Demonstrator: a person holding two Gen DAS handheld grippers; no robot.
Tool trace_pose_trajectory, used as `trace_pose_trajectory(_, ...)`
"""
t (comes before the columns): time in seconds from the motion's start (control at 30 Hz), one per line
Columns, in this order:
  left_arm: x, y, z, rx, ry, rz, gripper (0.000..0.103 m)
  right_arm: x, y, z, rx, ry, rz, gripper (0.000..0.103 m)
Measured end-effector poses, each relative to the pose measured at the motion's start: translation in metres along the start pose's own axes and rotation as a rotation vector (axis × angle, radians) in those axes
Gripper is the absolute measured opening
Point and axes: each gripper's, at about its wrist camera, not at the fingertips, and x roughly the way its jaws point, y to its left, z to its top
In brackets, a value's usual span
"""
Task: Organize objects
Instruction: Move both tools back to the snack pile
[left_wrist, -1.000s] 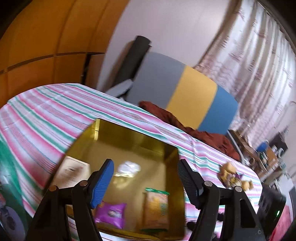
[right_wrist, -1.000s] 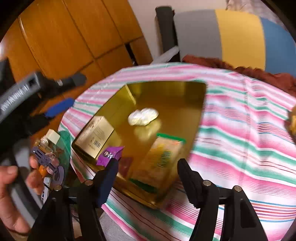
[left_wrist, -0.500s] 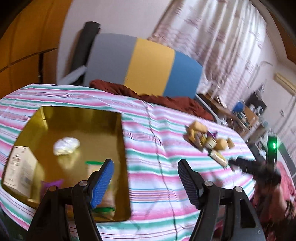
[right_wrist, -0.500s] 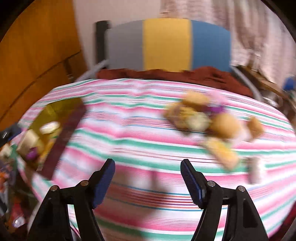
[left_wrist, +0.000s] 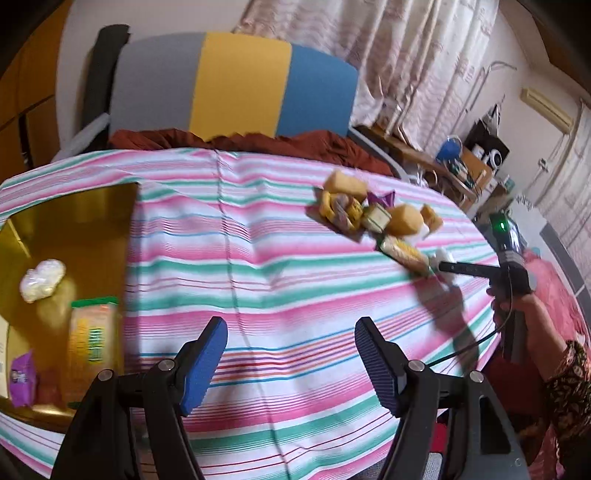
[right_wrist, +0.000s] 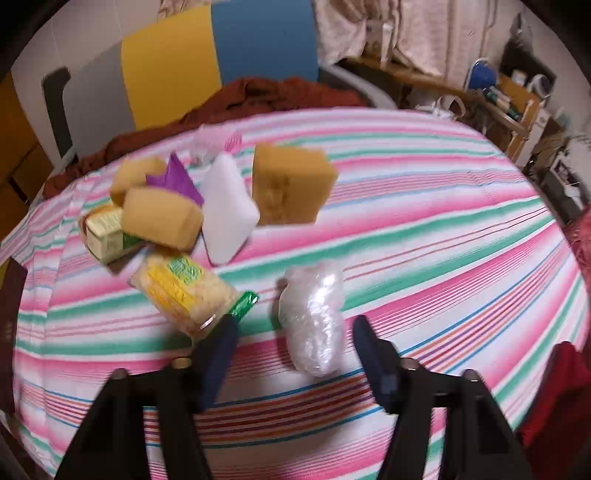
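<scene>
On the striped tablecloth (right_wrist: 424, 229) we have our right gripper (right_wrist: 291, 341) spread wide, its blue pads on either side of a clear plastic-wrapped bundle (right_wrist: 314, 317) with nothing clamped between them; whether either pad touches the wrap we cannot tell. Just left of it lies a yellow snack packet (right_wrist: 183, 291) with green print, the writing too blurred to read. Behind sit a white wedge-shaped block (right_wrist: 227, 210), a large tan sponge block (right_wrist: 290, 184), a rounded tan sponge (right_wrist: 160, 218), a purple wrapper (right_wrist: 175, 181) and a small pale-green carton (right_wrist: 105, 232) whose label is illegible.

Our left gripper (left_wrist: 290, 345) hangs above bare cloth, jaws wide apart and holding nothing. To its left the gold tray (left_wrist: 70, 221) carries a crumpled white bundle (left_wrist: 42, 278), a yellow packet with a green band (left_wrist: 92, 339) and a purple sachet (left_wrist: 22, 376); their lettering cannot be read. The pile of loose items (left_wrist: 373, 218) lies well apart from the tray, across the cloth, with the right-hand tool beside it
</scene>
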Motion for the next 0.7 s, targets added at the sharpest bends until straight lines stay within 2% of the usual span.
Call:
trace_pose_trajectory(0.03,0.005,-0.004,-0.001,0.006,0.009,-0.001,0.073,0.004,0.002,0.0,-0.013,0.012,0.0,0.046)
trace_pose_trajectory(0.07,0.009,-0.007,-0.001,0.012,0.019,-0.002,0.073,0.007,0.005,0.001,-0.028,0.018,-0.004,0.032)
trace_pose_trajectory(0.1,0.013,-0.011,-0.002,0.017,0.03,-0.003,0.073,0.009,0.006,0.002,-0.044,0.02,-0.011,0.029)
trace_pose_trajectory(0.4,0.04,-0.037,-0.002,0.053,0.081,-0.023,0.073,0.021,0.024,0.012,-0.14,-0.01,-0.022,0.027)
trace_pose_trajectory(0.47,0.044,-0.04,-0.001,0.057,0.087,-0.021,0.073,0.02,0.033,0.008,-0.18,-0.003,0.03,0.026)
trace_pose_trajectory(0.6,0.057,-0.045,0.005,0.048,0.106,-0.011,0.073,0.009,0.061,-0.005,-0.235,0.031,0.226,0.026)
trace_pose_trajectory(0.63,0.06,-0.047,0.007,0.047,0.109,-0.01,0.073,0.004,0.07,-0.009,-0.265,0.029,0.244,0.026)
trace_pose_trajectory(0.7,0.067,-0.052,0.012,0.054,0.11,-0.002,0.073,-0.002,0.077,-0.009,-0.295,0.008,0.226,0.026)
